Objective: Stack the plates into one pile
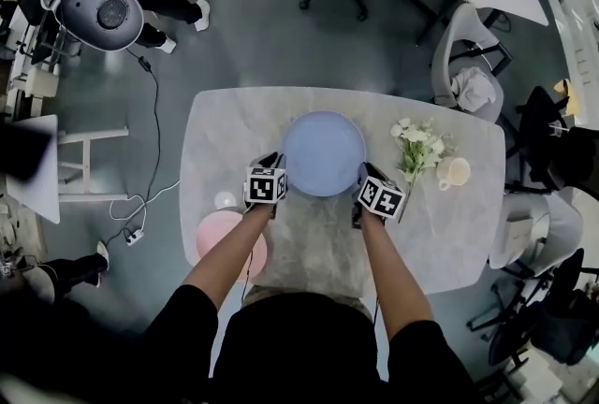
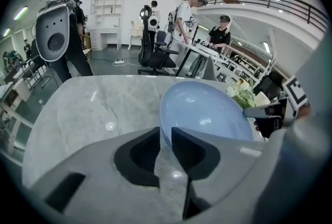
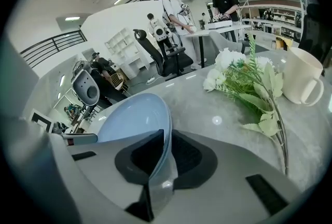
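A light blue plate (image 1: 323, 152) lies in the middle of the marble table (image 1: 440, 234), with a gripper at each side of it. My left gripper (image 1: 278, 163) is at its left rim; in the left gripper view the rim (image 2: 165, 132) runs between the jaws with a little slack, so the left gripper (image 2: 165, 136) is open. My right gripper (image 1: 362, 174) is shut on the right rim, and in the right gripper view (image 3: 167, 140) its pads pinch the thin edge of the blue plate (image 3: 132, 119). A pink plate (image 1: 217, 232) lies at the table's near left, partly under my left arm.
A bunch of white flowers (image 1: 416, 148) and a cream mug (image 1: 454, 172) lie right of the blue plate. A small white object (image 1: 225, 200) sits beside the pink plate. Chairs, cables and a grey round machine (image 1: 98, 7) surround the table; people stand at far desks.
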Demonstrator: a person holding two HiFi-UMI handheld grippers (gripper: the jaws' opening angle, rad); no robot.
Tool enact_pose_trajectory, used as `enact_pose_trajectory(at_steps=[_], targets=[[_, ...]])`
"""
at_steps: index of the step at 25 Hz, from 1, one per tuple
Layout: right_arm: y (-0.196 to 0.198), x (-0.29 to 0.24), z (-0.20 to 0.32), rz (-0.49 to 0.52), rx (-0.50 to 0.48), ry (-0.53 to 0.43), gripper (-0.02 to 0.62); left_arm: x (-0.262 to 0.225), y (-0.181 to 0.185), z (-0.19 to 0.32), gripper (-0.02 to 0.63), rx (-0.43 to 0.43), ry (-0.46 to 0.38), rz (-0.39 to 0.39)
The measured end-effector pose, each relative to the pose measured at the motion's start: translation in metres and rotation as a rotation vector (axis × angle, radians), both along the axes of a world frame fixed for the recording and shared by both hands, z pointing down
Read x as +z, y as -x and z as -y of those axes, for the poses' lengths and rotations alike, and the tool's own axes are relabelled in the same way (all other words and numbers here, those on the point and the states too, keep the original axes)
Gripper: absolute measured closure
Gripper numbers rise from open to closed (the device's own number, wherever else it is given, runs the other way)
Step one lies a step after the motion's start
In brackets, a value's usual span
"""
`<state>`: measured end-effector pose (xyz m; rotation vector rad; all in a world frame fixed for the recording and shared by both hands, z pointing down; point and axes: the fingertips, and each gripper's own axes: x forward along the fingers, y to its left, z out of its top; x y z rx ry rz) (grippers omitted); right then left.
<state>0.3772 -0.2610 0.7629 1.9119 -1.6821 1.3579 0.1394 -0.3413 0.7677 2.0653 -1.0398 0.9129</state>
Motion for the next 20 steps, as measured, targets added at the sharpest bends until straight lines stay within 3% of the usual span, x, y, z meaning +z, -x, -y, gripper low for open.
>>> enact_pose_trajectory(at_steps=[5, 9, 17, 20], targets=[[-0.001, 0.000, 0.002, 0.015, -0.004, -0.029, 0.551, 0.002, 0.003, -0.002, 0.516, -0.022, 0.016, -0.034], [-0.003, 0.002, 0.007, 0.036, 0.001, -0.050, 0.522, 0.006, -0.003, 0.000, 0.465, -0.042, 0.035, -0.087], [0.009, 0.018, 0.020, 0.082, -0.074, -0.006, 0.515, 0.018, -0.006, 0.002, 0.463, -0.050, 0.065, -0.087], [0.007, 0.023, 0.019, 0.069, -0.079, 0.008, 0.515, 0.021, -0.009, 0.004, 0.491, -0.042, 0.049, -0.078]])
